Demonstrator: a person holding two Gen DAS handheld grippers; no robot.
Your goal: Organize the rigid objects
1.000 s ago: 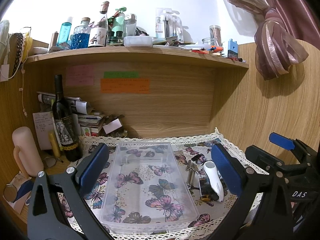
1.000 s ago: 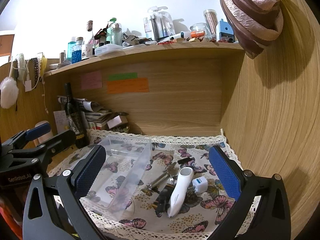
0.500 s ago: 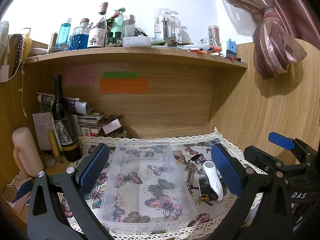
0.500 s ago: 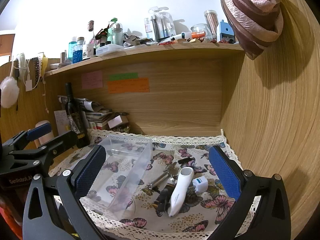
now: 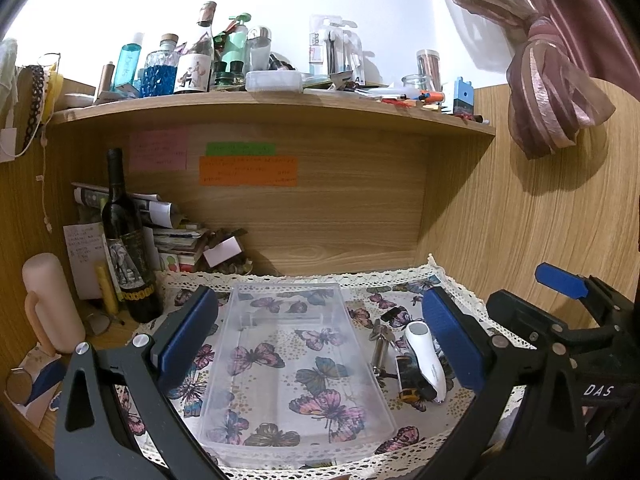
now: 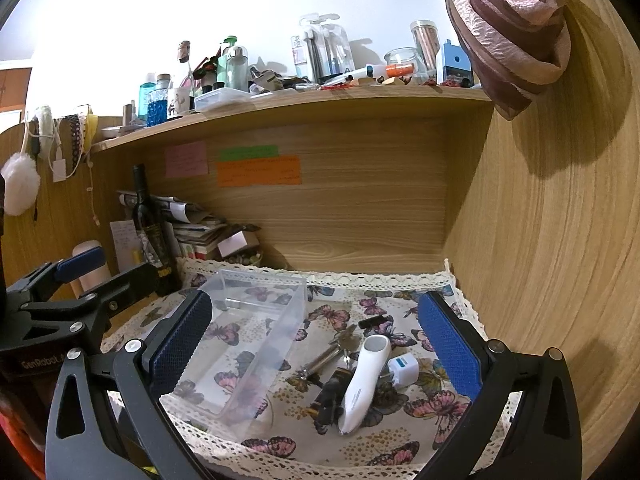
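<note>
An empty clear plastic bin (image 5: 292, 364) lies on the butterfly cloth (image 5: 200, 360); it also shows in the right wrist view (image 6: 240, 344). To its right lies a small pile: a white handheld device (image 6: 366, 384), a metal tool (image 6: 324, 358), a small black and yellow object (image 6: 330, 398), a white and blue charger (image 6: 402, 368) and a short black piece (image 6: 372, 322). The white device (image 5: 424, 358) and metal tool (image 5: 380, 348) show in the left wrist view too. My left gripper (image 5: 320, 340) is open above the bin. My right gripper (image 6: 316, 340) is open above the pile.
A dark wine bottle (image 5: 126, 244) stands at the back left beside stacked papers (image 5: 176, 236) and a pink roller (image 5: 48, 300). A cluttered wooden shelf (image 5: 272, 100) runs overhead. A wooden side wall (image 6: 540, 260) closes the right. A pink curtain (image 5: 552, 80) hangs at upper right.
Both views have shifted very slightly; both grippers stay open and empty. The objects on the cloth have not moved.
</note>
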